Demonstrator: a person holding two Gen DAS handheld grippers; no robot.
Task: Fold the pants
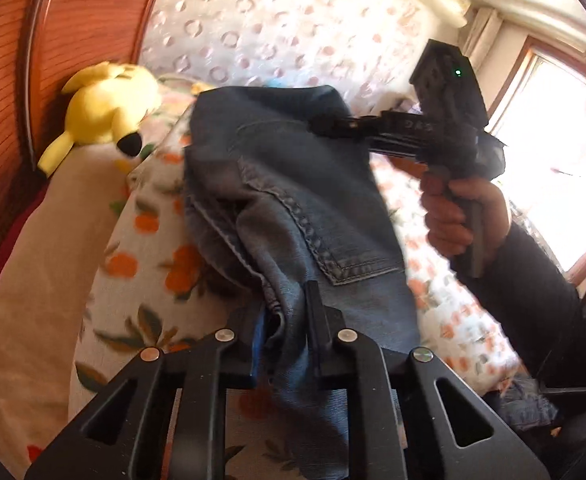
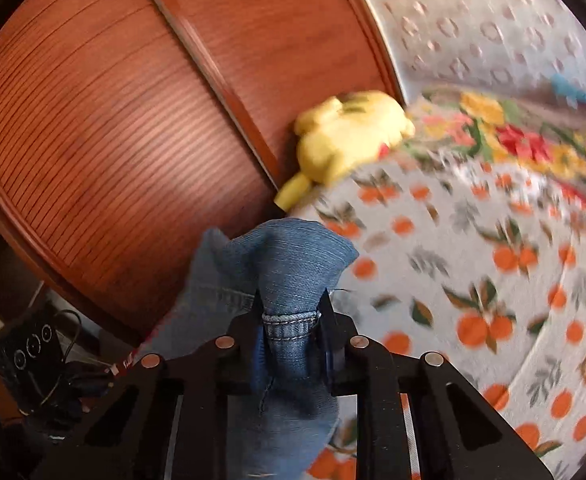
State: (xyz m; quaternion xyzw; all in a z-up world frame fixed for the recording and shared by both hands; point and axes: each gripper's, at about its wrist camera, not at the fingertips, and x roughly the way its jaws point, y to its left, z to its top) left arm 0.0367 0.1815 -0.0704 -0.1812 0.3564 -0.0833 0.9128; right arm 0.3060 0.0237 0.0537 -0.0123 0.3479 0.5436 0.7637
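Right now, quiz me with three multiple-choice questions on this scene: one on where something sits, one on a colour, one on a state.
1. Where does the plush toy lie?
A) against the wooden headboard
B) on the windowsill
C) inside the jeans

2. What colour is the fruit on the bedsheet?
A) purple
B) orange
C) black

3. How is the left tool set?
A) open, holding nothing
B) shut on the jeans
C) out of sight

Answers: 1 A, the toy lies beside the boards; 2 B, orange fruit with green leaves; 3 B, denim is pinched between its fingers.
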